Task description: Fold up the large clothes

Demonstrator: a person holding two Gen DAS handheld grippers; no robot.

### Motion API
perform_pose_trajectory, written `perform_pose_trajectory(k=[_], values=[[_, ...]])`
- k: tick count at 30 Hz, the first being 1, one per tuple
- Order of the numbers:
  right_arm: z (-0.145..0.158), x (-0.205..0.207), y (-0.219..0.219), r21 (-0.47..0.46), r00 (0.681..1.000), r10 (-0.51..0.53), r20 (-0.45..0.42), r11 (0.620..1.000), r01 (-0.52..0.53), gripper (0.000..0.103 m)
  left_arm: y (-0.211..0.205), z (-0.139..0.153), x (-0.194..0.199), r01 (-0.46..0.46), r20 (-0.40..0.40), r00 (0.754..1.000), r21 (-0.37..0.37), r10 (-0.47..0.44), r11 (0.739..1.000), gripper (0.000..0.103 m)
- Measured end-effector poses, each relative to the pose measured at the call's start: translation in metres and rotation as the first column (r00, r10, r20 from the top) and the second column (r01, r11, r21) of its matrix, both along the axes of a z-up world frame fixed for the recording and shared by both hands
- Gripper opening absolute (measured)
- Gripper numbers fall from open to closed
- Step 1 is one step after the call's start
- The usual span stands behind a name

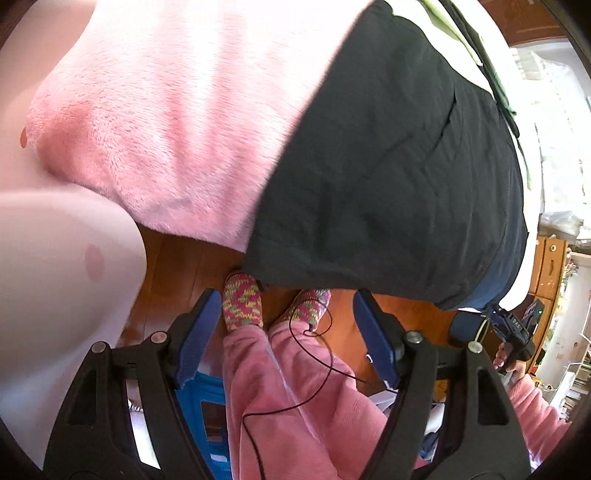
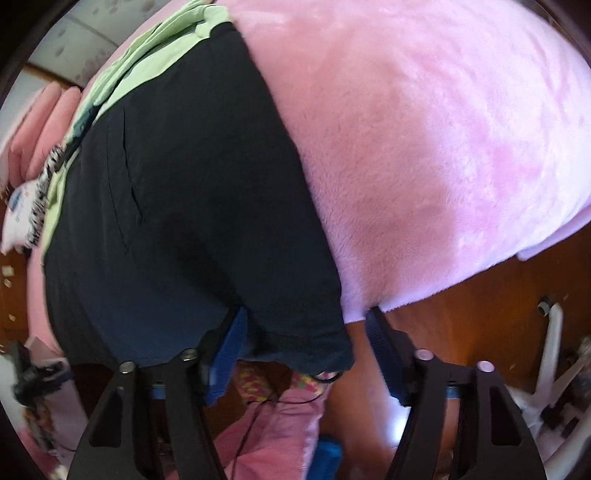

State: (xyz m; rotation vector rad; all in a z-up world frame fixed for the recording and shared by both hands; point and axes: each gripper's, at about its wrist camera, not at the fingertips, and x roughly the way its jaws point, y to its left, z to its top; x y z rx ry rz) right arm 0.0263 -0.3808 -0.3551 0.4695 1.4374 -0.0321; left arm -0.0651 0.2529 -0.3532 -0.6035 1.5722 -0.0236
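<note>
Left wrist view: left claw points steeply down past the near edge of the bed, blue pads spread wide, nothing between them but floor and feet. Open, holding nothing. Below it: wooden floor, two knitted multicolour slippers, pink fleece trouser legs, thin black cable looped across them.

Dark garment lies flat on a pink fleece blanket covering the bed; its lower hem hangs over the bed's near edge, just above the slippers. Pale green cloth sits at the garment's far end. Right claw visible at the garment's lower right corner, person's hand and pink sleeve behind it.

Right wrist view: right claw is at the overhanging hem of the dark garment. Hem corner sits between the two blue pads; left pad is against or partly under the fabric, right pad stands clear of it beside the blanket edge. Jaws partway, not clamped on the cloth as far as I can see. Green cloth at the far end, pocket seam visible on the garment. White chair base on the floor at right.
</note>
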Motion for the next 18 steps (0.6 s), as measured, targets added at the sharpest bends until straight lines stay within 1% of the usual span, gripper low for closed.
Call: perform_pose_trajectory(k=[1,4,7,10,13,14,16,17,18], values=[[0.000,0.001,0.001,-0.003,1.000,0.009,-0.006,1.000,-0.010,0.046,0.000,-0.002,0.001,0.015,0.004,1.000,0.003,-0.015,1.000,0.071],[0.004,0.002,0.007,-0.055,0.997,0.077,-0.021,0.995,-0.078,0.036,-0.004,-0.009,0.003,0.066,0.021,0.998,-0.020,-0.065,0.998,0.071],[0.004,0.002,0.005,-0.060,0.995,0.092,-0.039,0.994,-0.095,0.029,-0.002,-0.018,0.004,0.067,0.023,0.998,-0.036,-0.067,0.997,0.071],[0.006,0.004,0.001,-0.055,0.994,0.098,-0.051,0.993,-0.101,0.025,0.003,-0.030,0.004,0.048,0.020,0.999,-0.061,-0.046,0.997,0.070],[0.010,0.007,0.002,-0.052,0.992,0.113,-0.054,0.992,-0.116,0.023,0.006,-0.043,0.005,0.023,0.010,1.000,-0.079,-0.023,0.997,0.068],[0.011,0.009,0.006,-0.044,0.992,0.113,-0.054,0.992,-0.116,0.023,0.006,-0.047,0.006,0.017,0.011,1.000,-0.081,-0.016,0.997,0.065],[0.016,0.008,0.004,-0.008,0.994,0.098,-0.044,0.995,-0.098,0.020,0.004,-0.048,0.003,0.013,0.035,0.999,-0.099,-0.010,0.995,0.055],[0.018,0.009,0.001,0.007,0.995,0.090,-0.035,0.996,-0.090,0.019,0.001,-0.044,0.003,0.021,0.055,0.998,-0.105,-0.015,0.994,0.045],[0.023,0.008,0.002,0.025,0.996,0.087,-0.020,0.996,-0.087,0.019,-0.001,-0.039,0.003,0.038,0.069,0.997,-0.095,-0.031,0.995,0.038]])
